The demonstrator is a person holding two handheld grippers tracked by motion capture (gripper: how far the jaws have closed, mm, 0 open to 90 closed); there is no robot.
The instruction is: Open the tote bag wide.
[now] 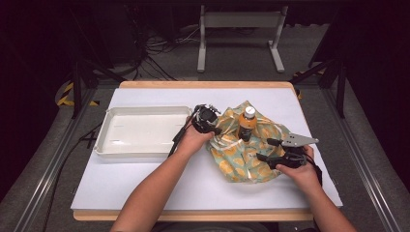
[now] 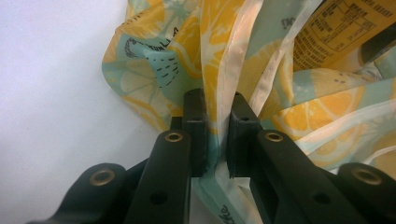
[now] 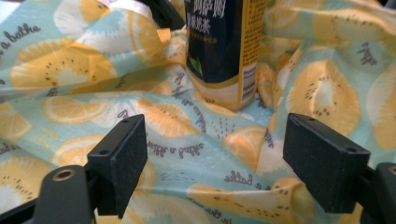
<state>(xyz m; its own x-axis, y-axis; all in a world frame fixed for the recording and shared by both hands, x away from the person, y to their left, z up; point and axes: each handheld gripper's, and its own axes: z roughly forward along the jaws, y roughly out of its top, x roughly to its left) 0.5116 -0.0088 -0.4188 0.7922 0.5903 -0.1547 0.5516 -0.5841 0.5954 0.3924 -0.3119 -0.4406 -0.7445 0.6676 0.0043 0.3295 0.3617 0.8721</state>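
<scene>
We pinch the lemon-print teal cloth bag (image 2: pixel 187 60) in the left gripper (image 2: pixel 217 128); right gripper (image 3: pixel 215 158) spread wide above it.

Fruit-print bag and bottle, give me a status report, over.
Left gripper shut on bag edge. Right gripper open over the bag, nothing held. Bottle upright amid the folds. White tray off to the side, nothing blocking.
</scene>
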